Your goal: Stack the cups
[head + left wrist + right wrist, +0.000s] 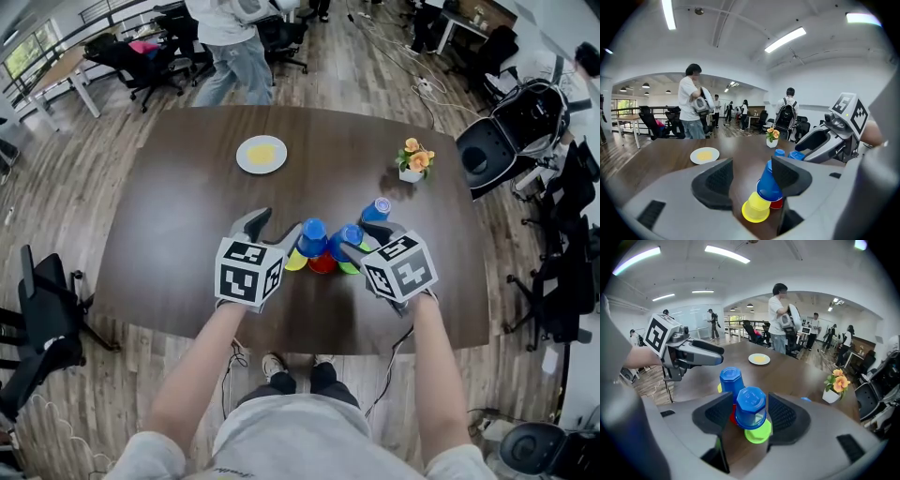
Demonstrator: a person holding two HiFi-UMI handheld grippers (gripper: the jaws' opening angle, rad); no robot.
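Note:
Near the front edge of the dark table [178, 216] stands a cluster of upturned cups. A blue cup [312, 234] sits over a yellow cup [294, 262], a red cup [322, 265] stands in the middle, and a second blue cup [352, 233] sits over a green cup [350, 269]. My left gripper [281, 221] is open, and the blue-on-yellow stack [769, 185] lies just beyond its right jaw. My right gripper [366, 236] straddles the blue-on-green stack [750, 408]; thin gaps show beside the pads, so it is open.
A third blue cup [377, 208] lies behind the cluster. A small flower pot [413, 165] stands at the back right and a white plate [262, 154] with a yellow patch at the back centre. A person [230, 47] stands beyond the far edge; office chairs ring the table.

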